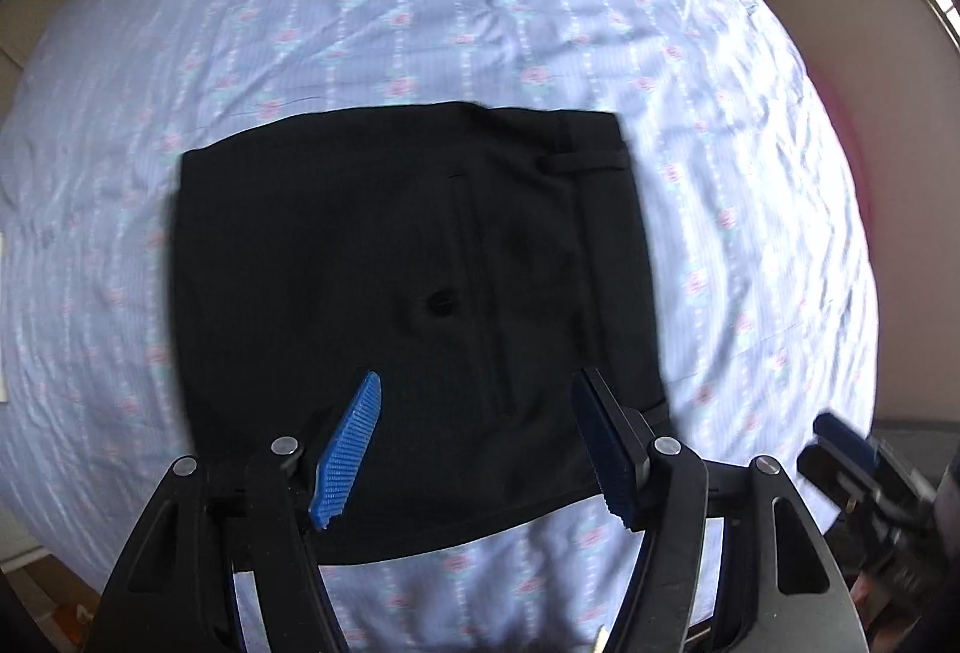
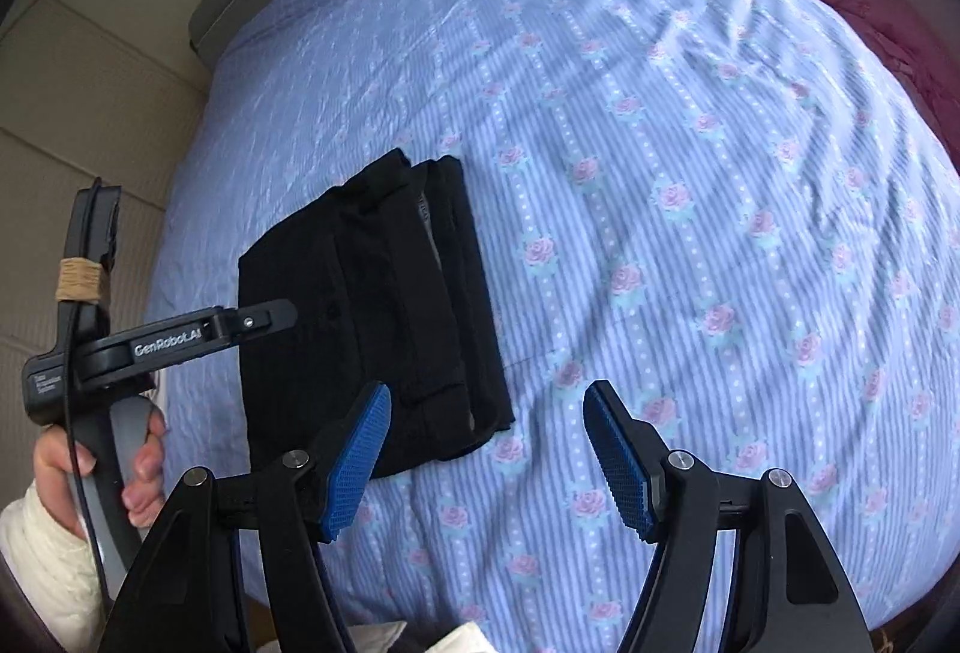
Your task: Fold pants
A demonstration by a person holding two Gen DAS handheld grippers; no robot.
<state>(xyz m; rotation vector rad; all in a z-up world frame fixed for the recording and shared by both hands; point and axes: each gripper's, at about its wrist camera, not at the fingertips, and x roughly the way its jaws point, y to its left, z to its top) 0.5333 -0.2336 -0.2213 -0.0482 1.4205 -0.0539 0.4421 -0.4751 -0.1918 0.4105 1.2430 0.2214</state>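
The black pants (image 1: 414, 293) lay folded into a compact rectangle on the bed's floral blue sheet (image 1: 420, 5), waistband toward the right side. The left tool (image 1: 480, 449) hovered directly over the bundle's near edge, its blue pads spread apart and empty. The right tool (image 2: 486, 455), equally spread and empty, hung just beside the bundle's right edge, so the left was nearer.

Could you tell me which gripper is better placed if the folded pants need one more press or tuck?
Probably left: the left gripper, open, hangs directly over the pants; the right gripper, open, hangs beside them over the sheet.
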